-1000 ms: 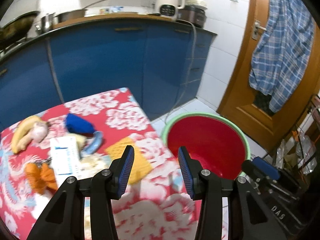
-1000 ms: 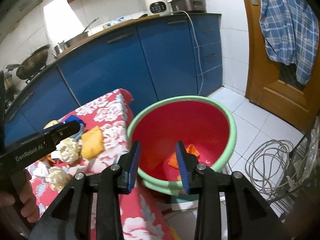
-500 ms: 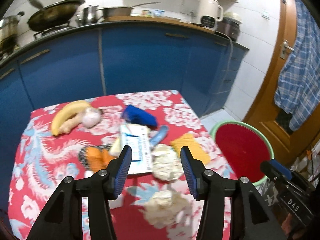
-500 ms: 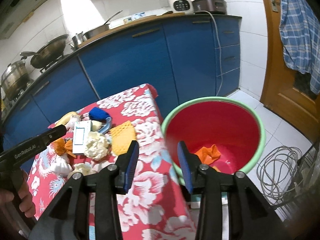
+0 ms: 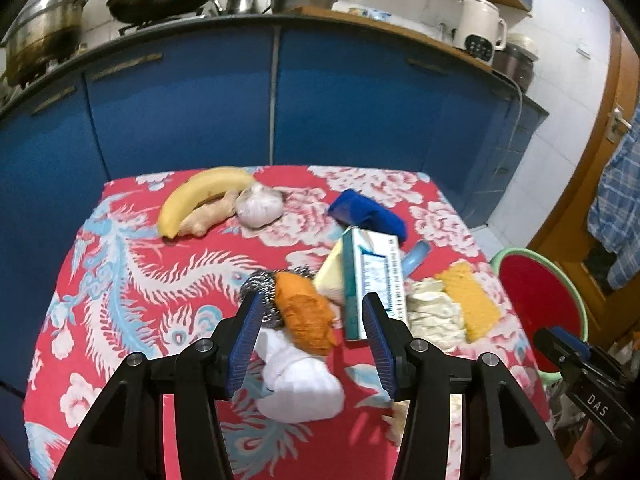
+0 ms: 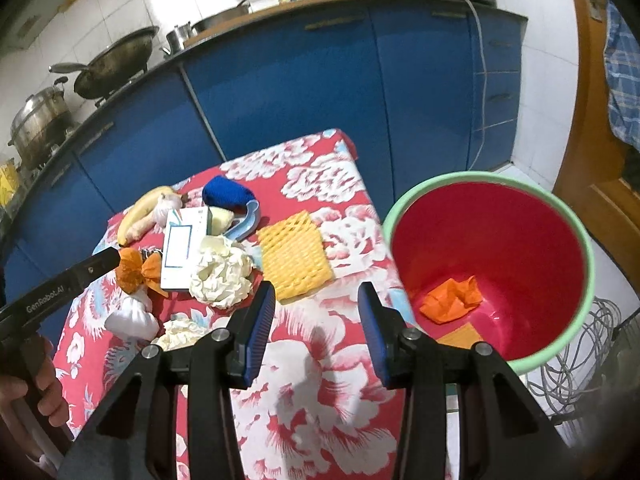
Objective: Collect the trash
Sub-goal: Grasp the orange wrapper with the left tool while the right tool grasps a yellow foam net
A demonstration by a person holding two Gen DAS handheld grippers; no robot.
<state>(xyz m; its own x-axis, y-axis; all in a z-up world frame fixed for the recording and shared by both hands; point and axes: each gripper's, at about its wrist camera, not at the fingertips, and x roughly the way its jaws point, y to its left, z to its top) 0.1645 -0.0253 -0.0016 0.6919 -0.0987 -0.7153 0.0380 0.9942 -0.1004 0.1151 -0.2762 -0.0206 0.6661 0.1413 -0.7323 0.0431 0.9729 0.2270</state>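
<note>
A red bin with a green rim (image 6: 576, 216) stands on the floor right of the table and holds a crumpled orange paper (image 6: 452, 300). On the red floral cloth lie an orange wrapper (image 5: 306, 312), a white wad (image 5: 300, 384), crumpled cream paper (image 6: 222, 276), a yellow foam net (image 6: 294, 256) and a white-blue box (image 5: 372, 276). My left gripper (image 5: 312, 344) is open, just above the orange wrapper and white wad. My right gripper (image 6: 316, 328) is open and empty over the table's near right part, beside the bin.
A banana (image 5: 200, 196), ginger, a garlic bulb (image 5: 260, 210), a blue cloth (image 5: 368, 212) and a steel scourer (image 5: 260, 288) also lie on the table. Blue cabinets (image 5: 280, 100) stand behind. A cable coil (image 6: 580, 360) lies on the floor by the bin.
My left gripper has swung left from the bin to over the trash pile and come down close to it. My right gripper has drawn back from the bin over the table edge. Both stay open.
</note>
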